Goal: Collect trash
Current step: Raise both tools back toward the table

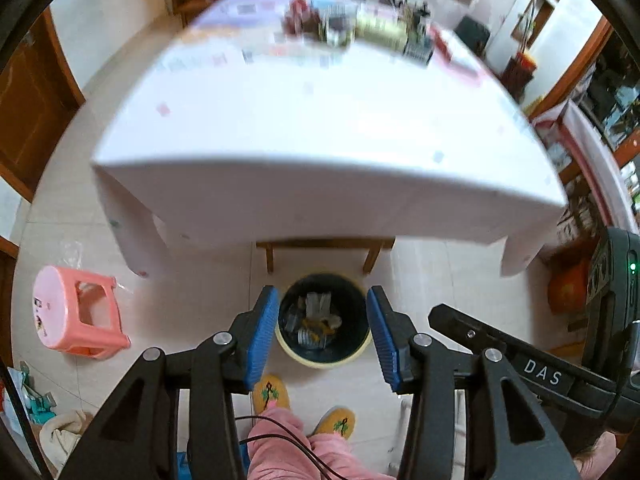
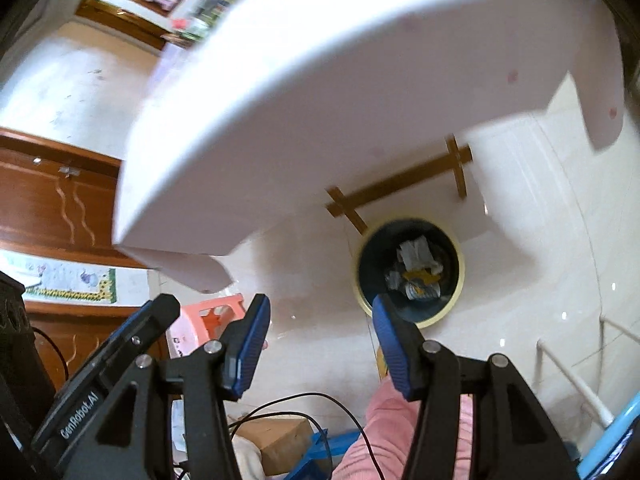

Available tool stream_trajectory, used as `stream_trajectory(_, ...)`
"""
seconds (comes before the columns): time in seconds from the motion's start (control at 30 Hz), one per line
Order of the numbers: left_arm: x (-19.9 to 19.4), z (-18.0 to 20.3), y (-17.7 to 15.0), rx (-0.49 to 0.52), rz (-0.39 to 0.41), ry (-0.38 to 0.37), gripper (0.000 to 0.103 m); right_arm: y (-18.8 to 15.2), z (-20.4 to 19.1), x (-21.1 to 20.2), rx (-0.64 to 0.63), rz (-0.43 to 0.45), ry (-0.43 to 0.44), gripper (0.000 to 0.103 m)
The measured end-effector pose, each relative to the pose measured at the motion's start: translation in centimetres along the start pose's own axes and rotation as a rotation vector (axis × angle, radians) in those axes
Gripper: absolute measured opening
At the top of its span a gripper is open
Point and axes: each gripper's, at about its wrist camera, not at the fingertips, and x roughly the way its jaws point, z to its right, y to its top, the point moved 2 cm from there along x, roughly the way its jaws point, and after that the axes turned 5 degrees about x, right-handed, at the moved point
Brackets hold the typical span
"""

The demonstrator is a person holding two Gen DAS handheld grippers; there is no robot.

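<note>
Yellow-rimmed trash bin (image 1: 325, 360) stands upright, mouth up, below both empty, spread hand-held grippers (image 1: 323, 334).

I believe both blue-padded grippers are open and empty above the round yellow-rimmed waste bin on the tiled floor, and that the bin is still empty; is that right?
Not quite: the round yellow-rimmed waste bin already holds crumpled wrappers, as the left wrist view shows. The rest stands: the left gripper and right gripper are both open and empty above it.
</note>
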Motion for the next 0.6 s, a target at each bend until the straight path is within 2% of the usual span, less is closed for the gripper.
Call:
stream_trajectory(0.13, -5.8, 0.0, 1.1, -0.012, 0.075, 0.015, 0.049, 0.2, -2.4, -4.0, -0.056, 0.042, 0.021, 0.054)
stream_trajectory(0.33, -11.7, 0.2, 2.0, -0.021, 0.165, 0.041, 0.053, 0.6, -6.1, -9.0, -0.156, 0.114, 0.058, 0.054)
stream_trajectory(0.6, -15.5, 0.7, 3.1, -0.053, 0.224, 0.051, 0.055, 1.8, -10.7, -12.7, -0.280, 0.179, 0.117, 0.054)
